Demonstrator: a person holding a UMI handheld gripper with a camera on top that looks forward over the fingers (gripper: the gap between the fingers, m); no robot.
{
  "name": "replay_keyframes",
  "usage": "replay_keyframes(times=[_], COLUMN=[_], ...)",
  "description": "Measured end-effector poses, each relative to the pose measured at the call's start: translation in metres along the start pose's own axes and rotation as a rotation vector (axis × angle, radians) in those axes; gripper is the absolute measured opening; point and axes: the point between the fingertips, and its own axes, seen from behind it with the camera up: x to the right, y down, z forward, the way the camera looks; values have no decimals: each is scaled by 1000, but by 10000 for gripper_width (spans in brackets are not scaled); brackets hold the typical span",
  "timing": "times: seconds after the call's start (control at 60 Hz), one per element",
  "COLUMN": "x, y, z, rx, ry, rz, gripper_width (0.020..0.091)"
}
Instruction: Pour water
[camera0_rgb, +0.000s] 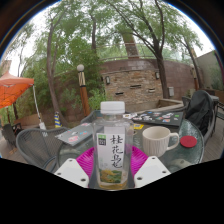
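Observation:
A clear plastic bottle with a white cap and a white-and-green label stands upright between my gripper's two fingers. The magenta pads press against both sides of the bottle's lower body. Just right of the bottle, a white mug with its handle to the right sits on the round glass table. The bottle's base is hidden below the fingers.
A second bottle with a red cap stands right of the mug. A black bag rests at the table's right side. A grey tablet-like item lies to the left. Beyond are a stone wall, trees and an orange canopy.

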Motion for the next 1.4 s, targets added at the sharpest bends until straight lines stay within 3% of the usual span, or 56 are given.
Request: replay_keyframes(times=[0.25, 0.517, 0.667, 0.767, 1.033, 1.2, 1.283, 1.4], x=[-28, -8, -4, 8, -14, -55, -74, -47], y=[-59, -102, -129, -123, -135, -158, -187, -242], z=[26, 34, 4, 11, -45, -104, -152, -215], rx=[10, 19, 50, 96, 78, 95, 173, 342], ry=[-268, -419, -482, -503, -535, -589, -592, -420], rz=[839, 1625, 1905, 1999, 2028, 1606, 1210, 641], gripper_width=[456, 456, 457, 455, 455, 456, 458, 459])
